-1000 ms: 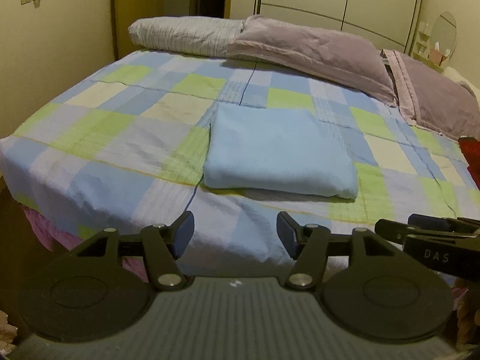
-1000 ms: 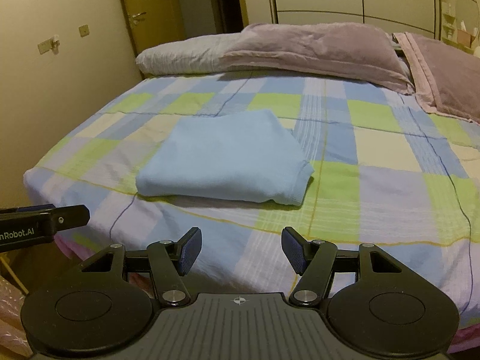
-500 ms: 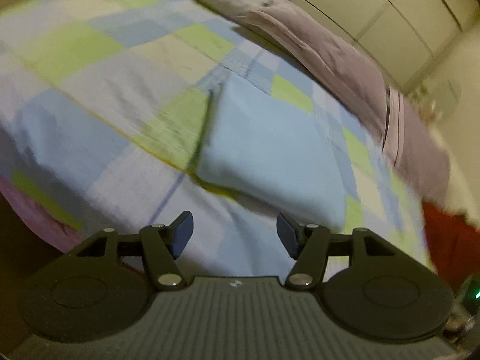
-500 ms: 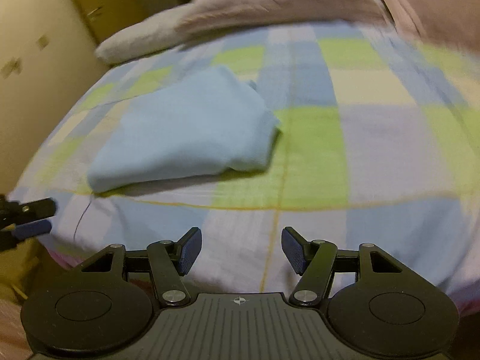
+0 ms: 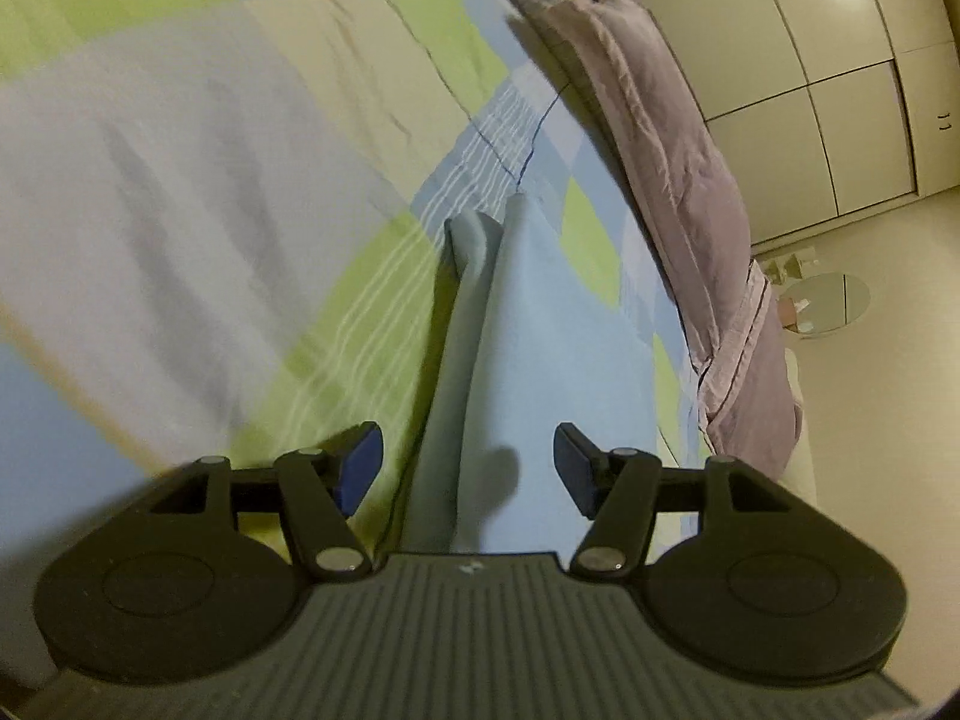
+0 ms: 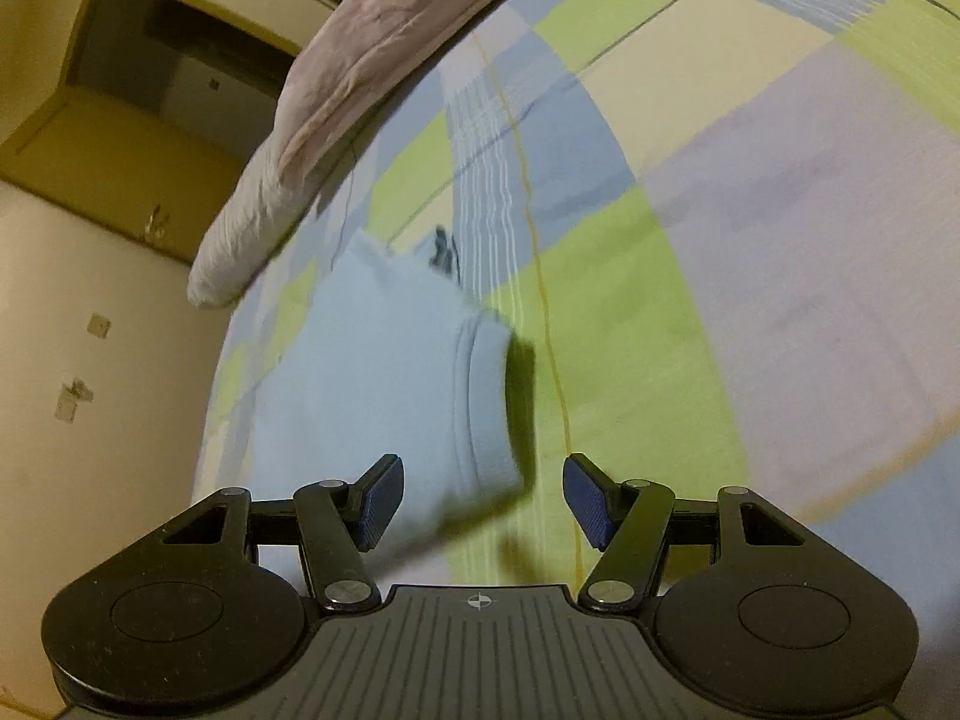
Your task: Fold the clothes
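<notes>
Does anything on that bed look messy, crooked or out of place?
Nothing stands out. The light blue cloth lies folded flat on the checked bedspread, its edges stacked fairly evenly, and the pillows sit along the head of the bed. Both views are tilted and partly blurred, so fine wrinkles cannot be judged.

Both the left gripper [image 5: 468,459] and the right gripper [image 6: 480,495] are black, with blue-padded jaws, silver pivot screws behind them, and ribbed grey bodies.
</notes>
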The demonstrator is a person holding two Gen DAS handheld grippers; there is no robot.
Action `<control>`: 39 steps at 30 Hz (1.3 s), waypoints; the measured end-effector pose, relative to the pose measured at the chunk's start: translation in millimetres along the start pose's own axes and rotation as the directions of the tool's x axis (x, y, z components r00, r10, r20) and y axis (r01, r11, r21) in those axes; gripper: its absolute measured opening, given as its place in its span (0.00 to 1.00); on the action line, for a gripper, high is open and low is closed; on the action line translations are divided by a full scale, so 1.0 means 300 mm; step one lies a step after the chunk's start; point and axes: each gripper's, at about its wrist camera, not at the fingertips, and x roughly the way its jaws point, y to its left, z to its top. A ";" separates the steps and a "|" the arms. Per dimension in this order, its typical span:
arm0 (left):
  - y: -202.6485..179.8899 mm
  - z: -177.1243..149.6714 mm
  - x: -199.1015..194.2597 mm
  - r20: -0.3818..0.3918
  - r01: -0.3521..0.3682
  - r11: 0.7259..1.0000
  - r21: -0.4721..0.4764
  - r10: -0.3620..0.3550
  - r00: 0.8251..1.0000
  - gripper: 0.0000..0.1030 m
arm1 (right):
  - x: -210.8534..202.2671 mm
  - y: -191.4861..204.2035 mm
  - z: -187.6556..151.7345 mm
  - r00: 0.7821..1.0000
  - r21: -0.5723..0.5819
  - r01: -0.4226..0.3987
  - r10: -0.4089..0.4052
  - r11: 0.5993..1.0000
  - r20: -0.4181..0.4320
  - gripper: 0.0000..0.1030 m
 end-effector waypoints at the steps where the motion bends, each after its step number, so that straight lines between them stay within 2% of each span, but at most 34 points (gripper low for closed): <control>1: -0.001 0.016 0.026 -0.013 -0.003 1.000 0.001 0.003 1.000 0.56 | 0.013 0.000 0.018 1.000 0.004 -0.006 0.006 1.000 0.008 0.61; 5: -0.014 0.071 0.104 -0.050 0.023 1.000 0.008 -0.023 0.998 0.56 | 0.064 -0.011 0.090 0.998 0.025 -0.048 0.047 0.999 0.031 0.61; 7: -0.013 0.089 0.138 -0.066 0.065 0.998 -0.011 -0.065 0.996 0.56 | 0.092 -0.021 0.125 0.998 0.038 -0.062 0.061 0.997 0.035 0.61; 10: -0.013 0.103 0.189 -0.092 0.119 0.992 -0.041 -0.122 0.988 0.55 | 0.134 -0.043 0.158 0.996 0.074 -0.093 0.091 0.993 0.022 0.61; 13: -0.019 0.108 0.217 -0.107 0.148 0.989 -0.026 -0.150 0.983 0.54 | 0.174 -0.063 0.183 0.993 0.110 -0.119 0.120 0.987 0.001 0.61; 16: 0.006 0.106 0.212 -0.119 0.155 0.988 -0.021 -0.156 0.981 0.38 | 0.207 -0.071 0.204 0.987 0.127 -0.154 0.157 0.980 -0.020 0.61; 17: 0.021 0.109 0.211 -0.122 0.157 0.987 -0.029 -0.159 0.980 0.36 | 0.216 -0.069 0.211 0.985 0.126 -0.162 0.167 0.979 -0.031 0.61; 19: 0.042 0.110 0.211 -0.121 0.181 0.982 -0.045 -0.186 0.975 0.36 | 0.233 -0.061 0.225 0.981 0.111 -0.174 0.182 0.978 -0.061 0.61; 26: 0.013 0.122 0.239 -0.138 0.154 0.987 -0.034 -0.158 0.978 0.36 | 0.282 -0.036 0.259 0.971 0.031 -0.187 0.190 0.982 -0.142 0.60; 29: 0.011 0.127 0.239 -0.148 0.148 0.989 -0.018 -0.149 0.978 0.37 | 0.287 -0.007 0.301 0.983 -0.038 -0.155 0.151 0.987 -0.105 0.60; 31: 0.018 0.129 0.239 -0.153 0.154 0.988 -0.027 -0.156 0.976 0.38 | 0.287 0.000 0.341 0.984 -0.073 -0.163 0.157 0.984 -0.081 0.61; 32: 0.021 0.131 0.241 -0.157 0.156 0.987 -0.032 -0.159 0.975 0.38 | 0.301 -0.002 0.358 0.980 -0.077 -0.182 0.174 0.980 -0.096 0.61; 35: 0.020 0.150 0.262 -0.184 0.160 0.986 -0.040 -0.165 0.969 0.38 | 0.387 -0.017 0.393 0.945 -0.055 -0.261 0.244 0.964 -0.218 0.60; 39: 0.010 0.166 0.283 -0.212 0.161 0.986 -0.047 -0.167 0.963 0.35 | 0.470 0.020 0.380 0.910 -0.093 -0.297 0.252 0.950 -0.330 0.59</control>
